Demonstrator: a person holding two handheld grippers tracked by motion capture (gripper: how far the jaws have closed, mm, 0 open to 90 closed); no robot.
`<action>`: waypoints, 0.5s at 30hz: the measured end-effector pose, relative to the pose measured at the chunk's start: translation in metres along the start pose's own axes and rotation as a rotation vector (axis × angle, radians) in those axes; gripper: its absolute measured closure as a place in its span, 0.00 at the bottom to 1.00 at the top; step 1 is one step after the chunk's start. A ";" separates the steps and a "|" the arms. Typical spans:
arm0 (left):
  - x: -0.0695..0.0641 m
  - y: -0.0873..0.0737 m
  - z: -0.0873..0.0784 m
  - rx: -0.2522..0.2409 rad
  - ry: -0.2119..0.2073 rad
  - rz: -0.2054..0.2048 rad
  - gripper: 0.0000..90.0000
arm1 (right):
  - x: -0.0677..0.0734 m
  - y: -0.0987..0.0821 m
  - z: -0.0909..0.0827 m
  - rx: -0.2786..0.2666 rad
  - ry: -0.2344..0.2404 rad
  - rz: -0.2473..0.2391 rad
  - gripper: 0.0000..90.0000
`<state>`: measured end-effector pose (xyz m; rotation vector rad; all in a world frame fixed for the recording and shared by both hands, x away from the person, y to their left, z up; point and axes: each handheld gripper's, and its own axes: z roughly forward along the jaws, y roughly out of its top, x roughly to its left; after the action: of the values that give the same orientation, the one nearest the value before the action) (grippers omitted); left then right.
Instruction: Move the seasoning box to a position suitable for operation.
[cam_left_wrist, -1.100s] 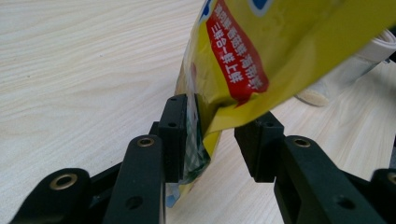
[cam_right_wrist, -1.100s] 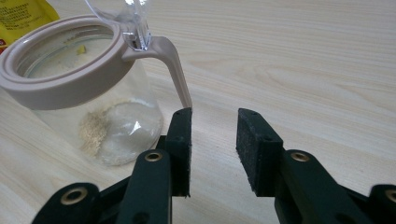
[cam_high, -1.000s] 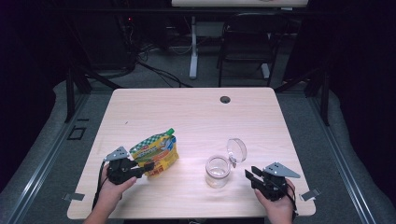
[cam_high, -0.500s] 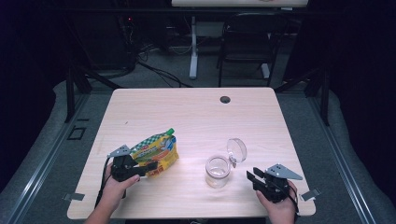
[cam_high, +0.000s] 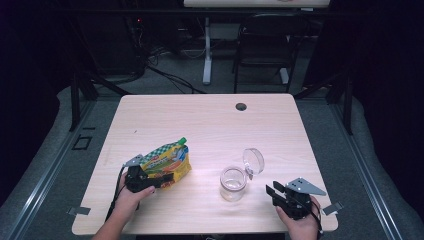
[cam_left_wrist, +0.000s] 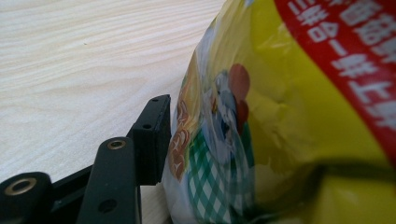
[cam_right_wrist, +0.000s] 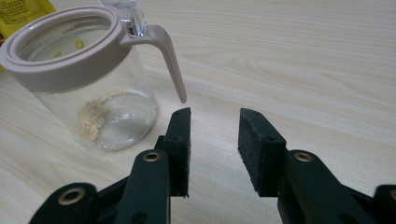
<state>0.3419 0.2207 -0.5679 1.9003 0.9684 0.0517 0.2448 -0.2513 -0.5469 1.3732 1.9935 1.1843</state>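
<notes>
1. High view: the snack bag (cam_high: 167, 161) lies on the near left part of the table (cam_high: 210, 125), with the left gripper (cam_high: 159, 182) at its near edge. The glass jar (cam_high: 233, 183) stands upright to the right of the bag and apart from it, its hinged lid (cam_high: 253, 160) swung up and open. The right gripper (cam_high: 270, 191) rests at the near right, short of the jar and holding nothing. I judge the work to be early or between steps: the jar is open and ready, the bag sits on the table, and any filling from the bag seems mostly left to do.

2. Left gripper view: the bag (cam_left_wrist: 280, 116) crowds in from the right; one black jaw stands just beside its printed side, seemingly not pressing. The jaws have just been opening, with the bag's edge between them, so the grip looks let go.

3. Right gripper view: the jaws stand moderately apart over bare wood, empty. The jar (cam_right_wrist: 79, 79) sits just beyond to the left, with only a thin layer of crumbs at its bottom and its beige latch tab (cam_right_wrist: 170, 58) hanging toward the jaws.

4. Surface and room: a pale wood table with a dark grommet (cam_high: 241, 106) at the far edge; beyond it are a chair (cam_high: 262, 55), cables on a grey floor, and darkness.
</notes>
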 end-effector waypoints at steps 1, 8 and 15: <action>0.001 0.000 0.001 -0.003 -0.005 -0.001 0.54 | 0.000 0.000 0.000 -0.003 0.001 0.003 0.72; 0.003 0.001 0.006 -0.005 -0.023 -0.009 0.52 | -0.001 -0.001 -0.003 0.008 -0.004 -0.001 0.72; 0.004 0.001 0.009 -0.012 -0.018 -0.010 0.48 | -0.001 -0.003 -0.004 0.009 -0.008 0.003 0.72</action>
<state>0.3489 0.2161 -0.5729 1.8820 0.9634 0.0341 0.2407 -0.2540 -0.5470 1.3831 1.9946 1.1706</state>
